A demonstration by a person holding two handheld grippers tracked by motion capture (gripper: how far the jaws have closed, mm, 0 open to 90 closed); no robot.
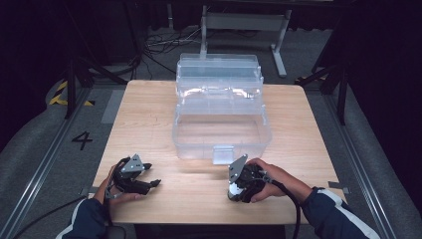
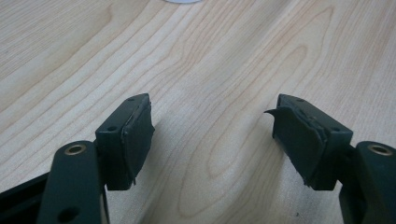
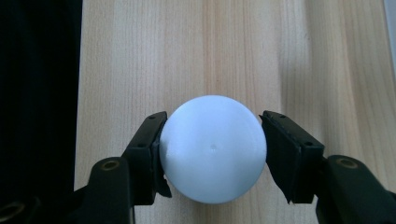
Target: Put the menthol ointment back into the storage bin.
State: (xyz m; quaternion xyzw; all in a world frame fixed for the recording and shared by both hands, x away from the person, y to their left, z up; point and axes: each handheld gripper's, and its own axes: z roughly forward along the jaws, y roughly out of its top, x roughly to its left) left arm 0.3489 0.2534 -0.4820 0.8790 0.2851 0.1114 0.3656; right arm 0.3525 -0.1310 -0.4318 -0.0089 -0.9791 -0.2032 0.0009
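White ball point(image 3: 212, 149) clamped in right claw point(image 3: 212, 151) — next, a lift into the clear box point(image 1: 221, 130) is called for; left claw point(image 2: 212, 135) held apart, nothing in it.

- A plain white ball point(image 3: 212, 149), smooth and matt, is seen between the jaws of the right gripper point(image 3: 212, 151).
- Both pads are touched by its sides, low over the tabletop point(image 3: 233, 56).

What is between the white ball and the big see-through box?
Just bare wooden table. In the high view, the white ball sits in the right hand-held gripper, and nothing lies between it and the clear plastic box.
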